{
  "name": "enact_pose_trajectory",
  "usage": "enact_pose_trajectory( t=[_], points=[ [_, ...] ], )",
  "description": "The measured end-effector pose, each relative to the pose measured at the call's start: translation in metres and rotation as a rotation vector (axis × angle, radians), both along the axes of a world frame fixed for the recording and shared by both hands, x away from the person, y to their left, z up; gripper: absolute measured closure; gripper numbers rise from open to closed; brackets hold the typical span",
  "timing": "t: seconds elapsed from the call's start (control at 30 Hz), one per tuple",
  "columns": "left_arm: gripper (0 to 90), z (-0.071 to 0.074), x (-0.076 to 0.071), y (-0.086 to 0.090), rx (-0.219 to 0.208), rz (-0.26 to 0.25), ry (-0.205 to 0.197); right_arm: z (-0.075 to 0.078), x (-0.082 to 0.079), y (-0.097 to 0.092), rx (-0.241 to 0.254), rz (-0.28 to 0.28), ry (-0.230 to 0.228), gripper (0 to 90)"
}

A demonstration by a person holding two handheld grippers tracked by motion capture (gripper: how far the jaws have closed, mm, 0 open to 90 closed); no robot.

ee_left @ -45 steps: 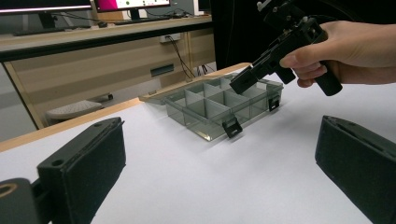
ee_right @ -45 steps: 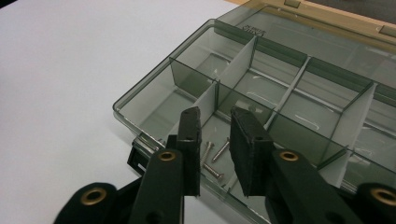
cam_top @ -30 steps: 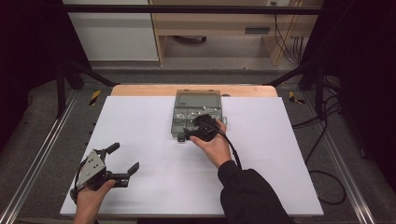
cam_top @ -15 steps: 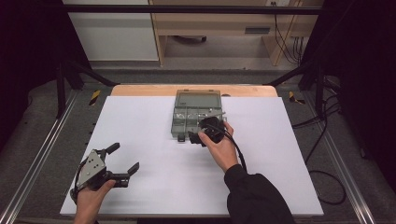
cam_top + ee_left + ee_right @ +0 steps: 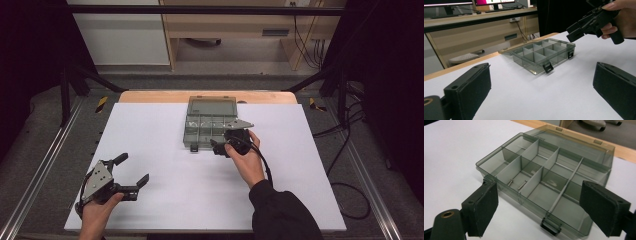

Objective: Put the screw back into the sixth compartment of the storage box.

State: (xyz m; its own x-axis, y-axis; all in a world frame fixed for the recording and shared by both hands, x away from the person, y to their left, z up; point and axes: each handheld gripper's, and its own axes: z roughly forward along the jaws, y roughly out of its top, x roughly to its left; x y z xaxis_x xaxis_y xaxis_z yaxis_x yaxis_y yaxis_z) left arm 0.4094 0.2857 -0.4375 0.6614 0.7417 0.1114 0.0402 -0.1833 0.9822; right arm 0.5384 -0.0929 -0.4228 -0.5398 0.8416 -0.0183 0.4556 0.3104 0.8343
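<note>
A smoky clear plastic compartment box [image 5: 209,126] lies at the far middle of the white table, its lid [image 5: 212,106] folded open behind it. Two small screws [image 5: 516,183] lie in one near compartment, and a small metal bit [image 5: 551,182] in the one beside it. My right gripper [image 5: 220,142] hovers at the box's near right corner, its jaws open and just narrowed a little, with nothing between them; it looks over the front wall and latch [image 5: 551,227]. My left gripper [image 5: 133,168] rests open and empty at the near left, facing the box [image 5: 541,53] and the right gripper [image 5: 576,31].
A white sheet [image 5: 160,200] covers the table, with a wooden edge [image 5: 150,96] at the far side. Metal rails [image 5: 35,175] run along both sides. A desk and cables [image 5: 305,45] stand beyond the table.
My right hand has slid a little to the right along the box's near edge. The left hand and the box have kept still.
</note>
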Motion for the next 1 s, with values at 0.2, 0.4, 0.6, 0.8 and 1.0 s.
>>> enact_pose_trajectory(
  t=[0.2, 0.4, 0.6, 0.8, 1.0],
  points=[
    [1.1, 0.000, 0.000, 0.001, 0.004, -0.001, -0.003, 0.002, -0.006, -0.011, 0.010, 0.001, -0.041, 18.5],
    [1.0, 0.000, 0.000, 0.000, 0.004, -0.003, -0.002, 0.006, -0.020, -0.031, 0.078, 0.015, -0.117, 11.6],
    [0.7, 0.000, 0.000, 0.000, 0.003, -0.005, -0.002, 0.006, -0.038, -0.050, 0.116, -0.001, -0.195, 7.9],
    [0.7, -0.001, 0.000, 0.000, 0.004, -0.003, 0.002, 0.003, -0.051, -0.068, 0.103, -0.024, -0.236, 9.1],
    [0.7, 0.000, -0.001, 0.000, 0.006, -0.002, 0.003, -0.001, -0.068, -0.087, 0.133, -0.023, -0.255, 8.9]
  ],
)
